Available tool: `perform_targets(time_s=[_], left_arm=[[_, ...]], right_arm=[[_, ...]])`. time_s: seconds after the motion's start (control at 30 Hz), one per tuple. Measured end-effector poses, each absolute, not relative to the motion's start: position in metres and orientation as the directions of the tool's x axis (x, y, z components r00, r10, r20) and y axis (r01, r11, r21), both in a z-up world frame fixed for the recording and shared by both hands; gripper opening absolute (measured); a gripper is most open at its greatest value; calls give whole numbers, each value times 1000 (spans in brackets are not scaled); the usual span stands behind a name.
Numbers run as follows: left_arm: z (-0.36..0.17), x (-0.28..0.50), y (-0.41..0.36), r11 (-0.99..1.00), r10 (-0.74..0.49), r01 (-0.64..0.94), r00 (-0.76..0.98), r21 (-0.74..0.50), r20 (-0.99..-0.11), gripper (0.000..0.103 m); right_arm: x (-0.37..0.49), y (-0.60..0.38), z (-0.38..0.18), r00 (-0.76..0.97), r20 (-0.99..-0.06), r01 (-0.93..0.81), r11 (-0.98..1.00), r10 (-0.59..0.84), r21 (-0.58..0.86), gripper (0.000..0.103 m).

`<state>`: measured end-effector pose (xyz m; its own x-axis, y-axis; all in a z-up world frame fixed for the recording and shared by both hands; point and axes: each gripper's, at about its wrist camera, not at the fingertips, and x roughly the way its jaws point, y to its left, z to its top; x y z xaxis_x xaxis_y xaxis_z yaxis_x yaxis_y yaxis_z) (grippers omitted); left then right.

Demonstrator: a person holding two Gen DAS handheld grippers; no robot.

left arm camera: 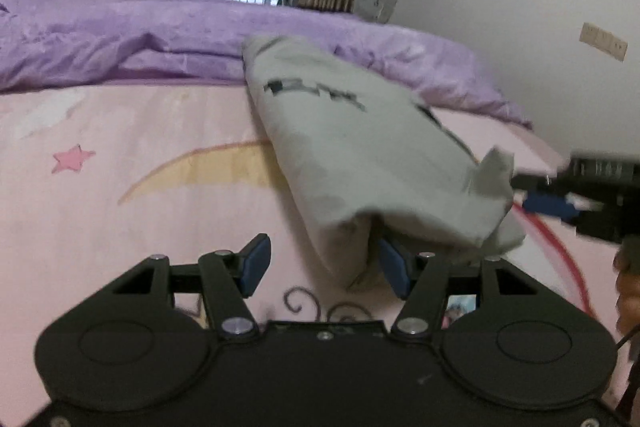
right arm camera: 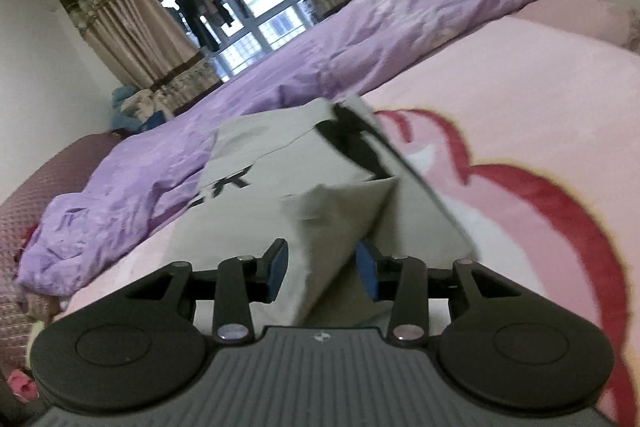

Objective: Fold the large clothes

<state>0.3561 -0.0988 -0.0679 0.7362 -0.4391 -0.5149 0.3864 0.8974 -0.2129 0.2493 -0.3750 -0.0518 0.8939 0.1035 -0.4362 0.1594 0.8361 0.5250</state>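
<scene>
on the pink bed sheet (left arm camera: 132, 211), a grey garment (left arm camera: 352, 147) with black lettering lies partly folded, its long axis running from the purple quilt (left arm camera: 120, 39) at the far side back toward me. seen from my left wrist, its near end sits right at my left gripper (left arm camera: 324, 267), off to the right of the gap: the jaws stand half apart, the left pad bare over the sheet, the right pad tucked under the cloth's edge, so nothing is pinched between them. my right gripper (right arm camera: 324, 269) meets the same near end from the other side; a raised fold of grey cloth stands between its jaws, which are spread and do not look pressed on it, though blur makes that hard to settle. both grippers are at the garment's near end, the right more squarely on it. i judge the next fold turns on carrying this near end along the long axis toward the quilt.
</scene>
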Motion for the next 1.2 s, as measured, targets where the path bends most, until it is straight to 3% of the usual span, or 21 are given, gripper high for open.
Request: perform_targets(time_s=[0.17,0.23,0.27,0.3,0.33,0.5,0.6,0.67,0.77,0.83,1.03,1.1,1.13,1.2], left_arm=[[-84,360,-122,910,-400,393,741,-136,-540,60],[-88,370,-131,931,-347,349,755,-107,-555,55],[-89,367,-132,941,-323,322,761,-104,-563,52],[-90,372,-132,942,-325,311,756,-126,-569,39],[-89,373,-128,930,-365,317,734,-187,-573,31],[-75,361,-113,912,-407,287,722,-292,-560,25],[-81,363,-119,911,-413,324,711,-256,-569,26],[-92,365,-123,917,-397,333,719,-218,-571,29],[-104,376,-111,908,-418,310,687,-280,-595,41],[-110,382,-100,893,-449,309,669,-328,-593,44],[-99,368,-86,890,-456,342,643,-303,-616,43],[-92,358,-78,923,-384,305,670,-235,-636,42],[-85,352,-72,951,-304,257,703,-169,-642,35],[-67,342,-62,959,-282,235,749,-158,-599,35]], right_arm=[[277,-365,-60,856,-516,255,842,31,475,51],[294,-365,-65,834,-551,277,854,14,441,51],[297,-365,-68,830,-557,274,859,15,432,35],[301,-366,-70,832,-554,269,858,21,437,7],[302,-369,-70,836,-549,269,856,20,442,5],[268,-395,-43,915,-402,197,846,23,495,3],[269,-411,-59,897,-440,257,851,-33,458,3],[278,-427,-86,874,-486,267,810,25,522,3],[283,-428,-111,871,-489,249,810,52,530,4],[281,-427,-112,876,-479,232,821,56,521,6],[263,-438,-96,880,-469,206,828,77,522,38],[251,-440,-84,883,-468,240,848,12,473,52],[246,-439,-79,884,-467,262,858,-30,441,52],[236,-434,-65,891,-445,282,877,-89,390,48]])
